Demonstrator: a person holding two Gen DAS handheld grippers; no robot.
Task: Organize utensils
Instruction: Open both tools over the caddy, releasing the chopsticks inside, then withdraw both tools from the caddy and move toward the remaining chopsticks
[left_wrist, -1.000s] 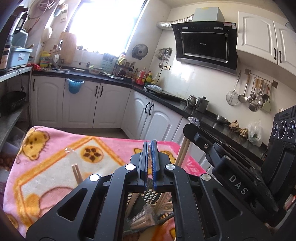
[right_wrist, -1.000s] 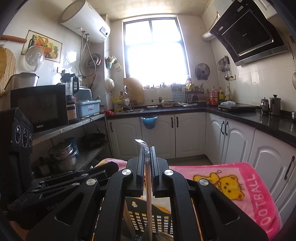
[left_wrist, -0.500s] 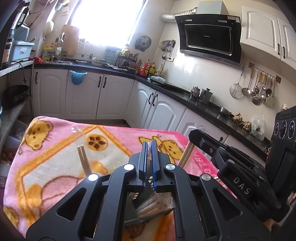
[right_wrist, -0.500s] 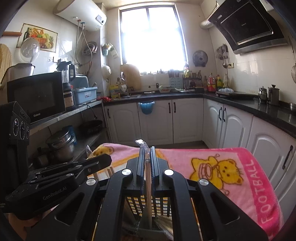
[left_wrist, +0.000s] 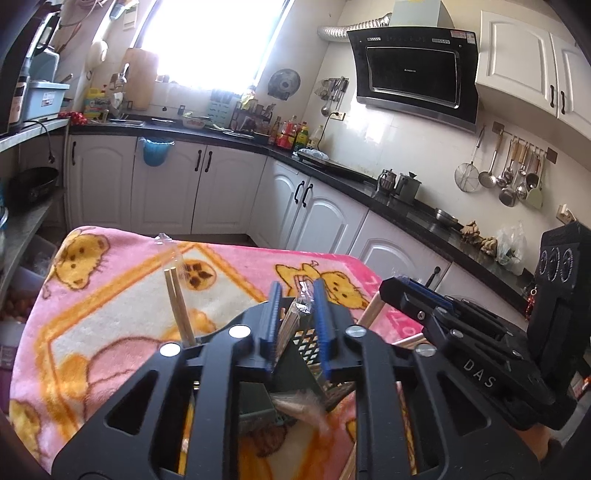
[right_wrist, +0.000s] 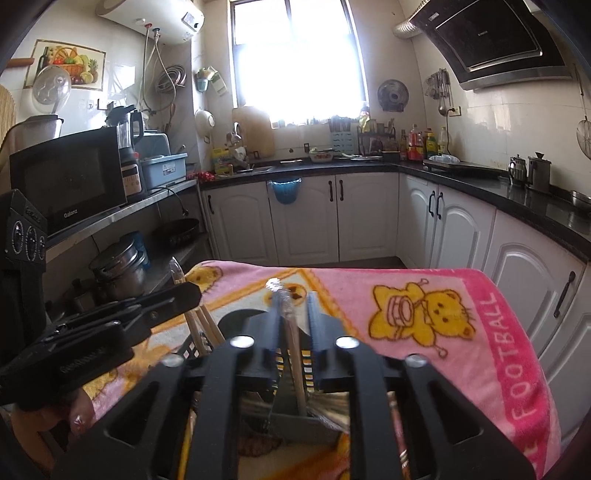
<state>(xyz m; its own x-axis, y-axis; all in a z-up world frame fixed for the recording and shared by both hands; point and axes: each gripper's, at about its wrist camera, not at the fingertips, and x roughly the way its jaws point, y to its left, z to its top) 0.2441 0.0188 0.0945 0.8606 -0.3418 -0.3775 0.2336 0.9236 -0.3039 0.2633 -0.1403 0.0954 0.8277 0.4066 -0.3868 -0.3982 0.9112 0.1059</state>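
Roughly mid-task: left gripper (left_wrist: 297, 325) and right gripper (right_wrist: 291, 325) both have jaws parted around wrapped chopsticks (right_wrist: 290, 332) standing in the slotted utensil basket (left_wrist: 314, 341) on the near pink blanket (right_wrist: 424, 295), nothing clamped, more pairs (left_wrist: 177, 306) already racked.

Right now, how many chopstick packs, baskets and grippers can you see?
chopstick packs: 3
basket: 1
grippers: 2, the left gripper and the right gripper
total: 6
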